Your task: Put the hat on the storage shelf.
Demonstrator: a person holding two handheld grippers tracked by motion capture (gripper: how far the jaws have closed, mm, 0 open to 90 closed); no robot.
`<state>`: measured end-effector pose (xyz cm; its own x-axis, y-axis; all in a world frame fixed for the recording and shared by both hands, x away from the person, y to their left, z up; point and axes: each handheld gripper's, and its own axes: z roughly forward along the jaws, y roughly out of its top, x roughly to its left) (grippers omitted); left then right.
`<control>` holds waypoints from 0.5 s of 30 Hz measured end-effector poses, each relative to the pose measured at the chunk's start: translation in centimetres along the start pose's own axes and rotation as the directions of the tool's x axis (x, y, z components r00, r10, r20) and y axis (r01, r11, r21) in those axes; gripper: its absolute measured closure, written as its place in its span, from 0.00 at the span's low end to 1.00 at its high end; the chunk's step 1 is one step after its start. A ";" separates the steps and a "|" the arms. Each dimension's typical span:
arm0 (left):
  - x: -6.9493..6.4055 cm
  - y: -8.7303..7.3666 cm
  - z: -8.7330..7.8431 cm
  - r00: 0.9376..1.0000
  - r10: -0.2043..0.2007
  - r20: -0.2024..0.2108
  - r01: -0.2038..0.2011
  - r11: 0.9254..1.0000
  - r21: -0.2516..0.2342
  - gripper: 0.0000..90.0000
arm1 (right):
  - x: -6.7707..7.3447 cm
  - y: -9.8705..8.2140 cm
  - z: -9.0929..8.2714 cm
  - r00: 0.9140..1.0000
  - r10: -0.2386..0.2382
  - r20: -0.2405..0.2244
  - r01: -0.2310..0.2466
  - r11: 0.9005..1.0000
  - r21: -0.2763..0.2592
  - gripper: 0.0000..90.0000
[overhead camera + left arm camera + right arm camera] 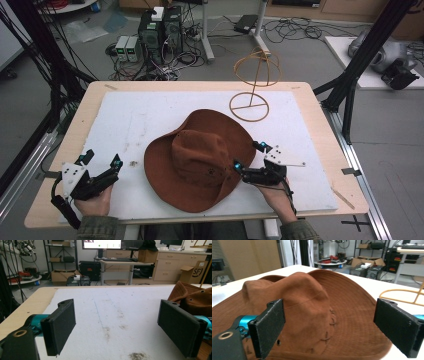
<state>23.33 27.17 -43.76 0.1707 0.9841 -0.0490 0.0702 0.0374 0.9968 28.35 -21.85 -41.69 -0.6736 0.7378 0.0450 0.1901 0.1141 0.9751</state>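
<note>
1. My right hand-held gripper (249, 154) has its jaws spread wide and released, nothing between them.
2. Straight ahead of it lies the brown suede wide-brimmed hat (197, 159), crown up on the white foam sheet (125, 120) that covers the wooden worktop (320, 115); the brim's edge is right at the jaws, and I cannot tell whether they touch it.
3. My left hand-held gripper (102, 158) is also released, jaws wide apart over bare sheet.
4. The hat sits off to that gripper's right, a short gap away.
5. Beyond the hat, well ahead of my right gripper, a tan wire hat stand (252, 85) stands upright.
</note>
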 end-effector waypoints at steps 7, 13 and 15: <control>0.0 0.0 0.0 1.000 0.003 0.001 -0.003 1.000 0.004 0.17 | 1.3 -0.1 0.9 0.999 -0.015 -0.038 0.016 1.000 0.026 0.11; 0.1 0.0 0.1 1.000 -0.002 -0.001 0.002 1.000 0.001 0.17 | 2.2 -0.2 1.6 0.998 -0.030 -0.060 0.032 0.998 0.046 0.11; 0.1 0.0 0.0 1.000 -0.002 -0.001 0.002 1.000 0.003 0.17 | 2.4 -0.3 1.7 0.997 -0.026 -0.066 0.029 0.998 0.049 0.11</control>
<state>23.40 27.29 -43.80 0.1694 0.9842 -0.0513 0.0731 0.0394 0.9965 27.91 -18.94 -42.21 -0.7238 0.6892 0.0339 0.2054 0.1684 0.9641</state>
